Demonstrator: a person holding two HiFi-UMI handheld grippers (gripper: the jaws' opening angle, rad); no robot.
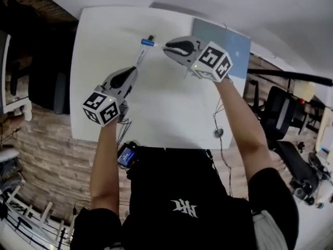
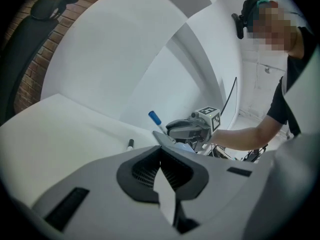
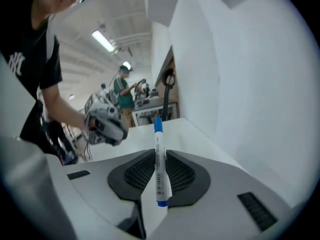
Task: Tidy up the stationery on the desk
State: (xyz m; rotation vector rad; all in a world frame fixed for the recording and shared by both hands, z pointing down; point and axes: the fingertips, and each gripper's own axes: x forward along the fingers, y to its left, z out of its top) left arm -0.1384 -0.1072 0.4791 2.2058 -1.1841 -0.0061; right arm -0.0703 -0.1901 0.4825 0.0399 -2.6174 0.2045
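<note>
A white marker with a blue cap (image 3: 159, 164) is clamped between the pads of my right gripper (image 3: 159, 154) and stands up out of the jaws. In the head view that gripper (image 1: 167, 46) hangs above the far middle of the white desk (image 1: 171, 113), the blue cap (image 1: 147, 43) pointing left. A second white marker with a black cap (image 1: 141, 55) lies on the desk just beyond my left gripper (image 1: 132, 69). The left gripper (image 2: 162, 151) is shut with nothing in it, and the black cap (image 2: 130, 144) lies to the left of its tips.
A blue-grey notebook (image 1: 231, 46) lies at the desk's far right corner, under the right gripper. A cable with a small round piece (image 1: 218, 133) rests near the right front edge. A wall runs behind the desk. An office chair (image 1: 278, 113) stands to the right.
</note>
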